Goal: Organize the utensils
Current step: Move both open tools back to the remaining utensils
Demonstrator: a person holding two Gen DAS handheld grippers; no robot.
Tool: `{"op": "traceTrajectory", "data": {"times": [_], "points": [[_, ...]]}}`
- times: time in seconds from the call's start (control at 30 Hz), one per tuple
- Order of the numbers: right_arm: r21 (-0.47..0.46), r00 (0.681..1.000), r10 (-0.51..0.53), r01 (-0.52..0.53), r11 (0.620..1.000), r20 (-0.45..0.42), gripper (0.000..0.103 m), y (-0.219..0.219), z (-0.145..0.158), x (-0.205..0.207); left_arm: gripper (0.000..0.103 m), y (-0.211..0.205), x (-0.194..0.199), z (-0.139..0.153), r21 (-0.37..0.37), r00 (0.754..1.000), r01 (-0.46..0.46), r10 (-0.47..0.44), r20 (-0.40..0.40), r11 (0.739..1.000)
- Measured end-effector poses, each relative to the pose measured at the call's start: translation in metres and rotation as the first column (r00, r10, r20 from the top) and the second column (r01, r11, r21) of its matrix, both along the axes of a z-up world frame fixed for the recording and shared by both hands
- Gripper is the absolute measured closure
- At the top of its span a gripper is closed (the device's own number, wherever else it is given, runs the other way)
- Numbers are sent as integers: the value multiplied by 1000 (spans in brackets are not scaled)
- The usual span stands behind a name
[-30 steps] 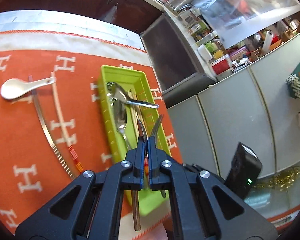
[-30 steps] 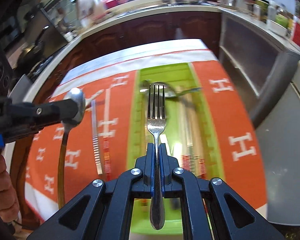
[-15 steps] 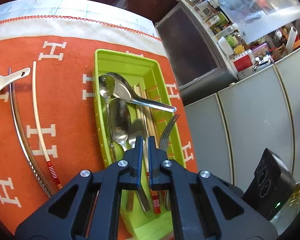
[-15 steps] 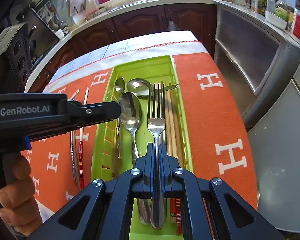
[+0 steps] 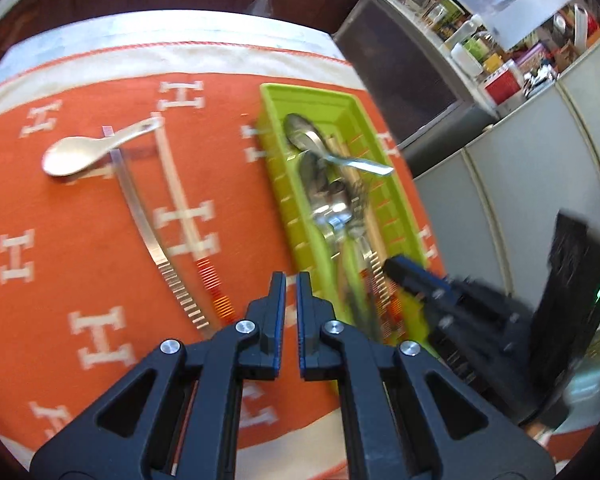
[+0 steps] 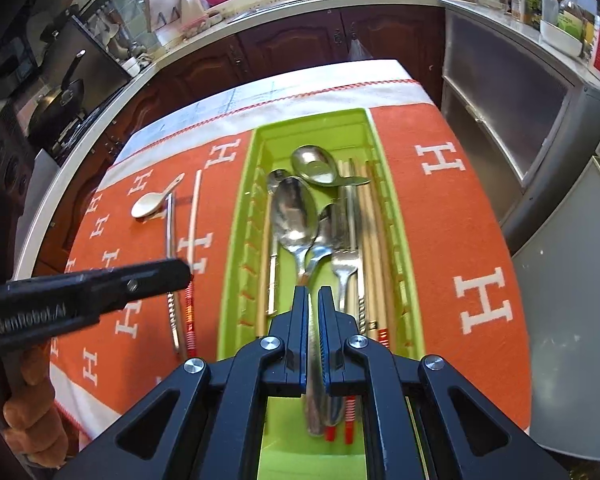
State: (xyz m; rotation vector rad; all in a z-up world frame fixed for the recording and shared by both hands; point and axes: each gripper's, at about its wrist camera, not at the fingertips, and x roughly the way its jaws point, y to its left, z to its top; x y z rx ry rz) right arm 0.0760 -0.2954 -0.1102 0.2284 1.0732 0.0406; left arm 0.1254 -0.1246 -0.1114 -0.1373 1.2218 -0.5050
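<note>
Orange H-patterned cloth (image 6: 452, 216) over the table, bearing green tray (image 6: 396, 216), white spoon (image 6: 150, 204), two loose chopsticks (image 6: 194, 216).

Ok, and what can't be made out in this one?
- Left wrist view: motion blur smears the utensils in the green tray, so those at its near end cannot be told apart.
- Right wrist view: the right gripper is shut on a metal handle. Its fingers hide whether this belongs to the fork.
- Right wrist view: the left gripper crosses the steel chopstick, hiding part of it.
</note>
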Motion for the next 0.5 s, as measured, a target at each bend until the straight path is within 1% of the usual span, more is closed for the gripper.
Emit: {"op": "traceTrajectory", "data": {"times": [0.07,0.17,0.3,0.33,0.4,0.47,0.5], "points": [[-6,1000,15,-15,1000,11,98,10,5,-3,102,17,-11,0,26,1000,-4,4,15,1000],[13,999,36,-36,999,17,98,25,11,-5,102,47,-25,-3,63,999,-24,23,26,998],[22,997,77,-77,997,19,98,51,15,-9,102,83,-41,-4,81,997,-60,56,49,995],[24,996,85,-85,996,17,98,56,15,-10,99,92,-44,-4,87,996,-72,67,57,994],[30,994,106,-106,994,7,98,71,14,-11,90,107,-50,-3,94,993,-99,92,71,991],[32,992,128,-128,991,3,98,84,15,-13,67,123,-54,-2,101,988,-133,124,88,986],[30,990,138,-138,990,3,98,89,15,-14,63,133,-57,-1,105,984,-159,149,100,982]]}}
